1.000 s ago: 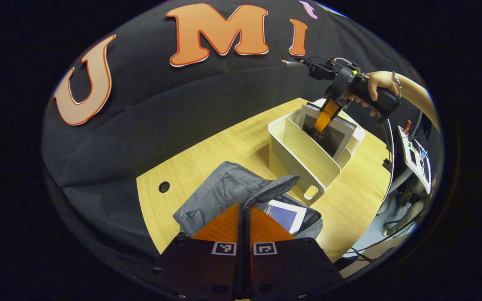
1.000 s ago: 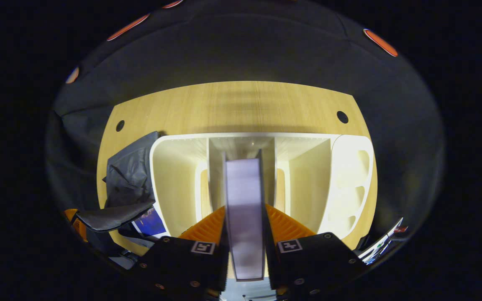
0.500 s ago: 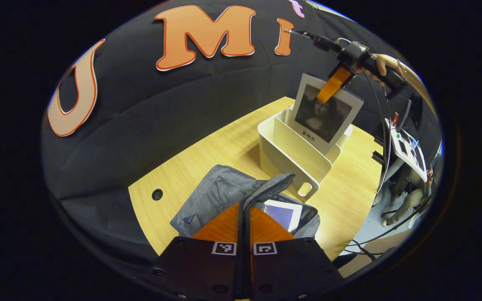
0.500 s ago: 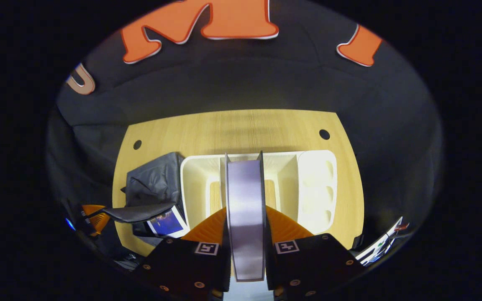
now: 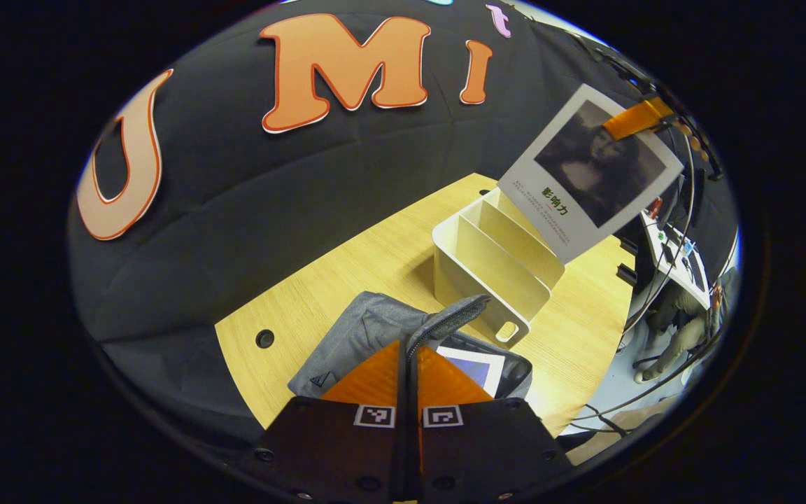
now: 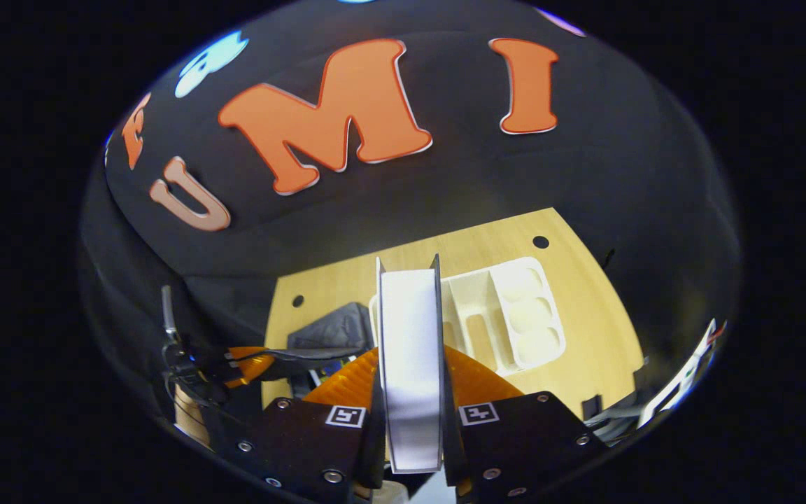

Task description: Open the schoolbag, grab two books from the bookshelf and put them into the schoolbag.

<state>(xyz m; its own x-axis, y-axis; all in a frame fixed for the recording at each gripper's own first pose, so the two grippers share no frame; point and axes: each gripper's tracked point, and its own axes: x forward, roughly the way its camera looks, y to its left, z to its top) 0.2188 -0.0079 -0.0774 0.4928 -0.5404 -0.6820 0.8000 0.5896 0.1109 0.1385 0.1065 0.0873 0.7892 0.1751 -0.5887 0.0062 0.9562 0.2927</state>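
book (image 6: pixel 410 364) in R hand-held gripper (image 6: pixel 410 392); above bookshelf (image 5: pixel 494 262); schoolbag (image 5: pixel 375 329) near

Left gripper view: low, close over the schoolbag (image 5: pixel 375 329), facing the bookshelf (image 5: pixel 494 266). Right gripper view: high, looking down at the tabletop (image 6: pixel 585 329). Both share bookshelf, schoolbag, tabletop.

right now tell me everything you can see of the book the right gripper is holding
The book is a thick paperback with a pale grey cover bearing a dark portrait picture and a few lines of print below it. The right gripper clamps it near one top corner, both orange fingers pressing its covers, white page edge facing the camera. It hangs tilted in the air above the cream bookshelf, touching nothing else.
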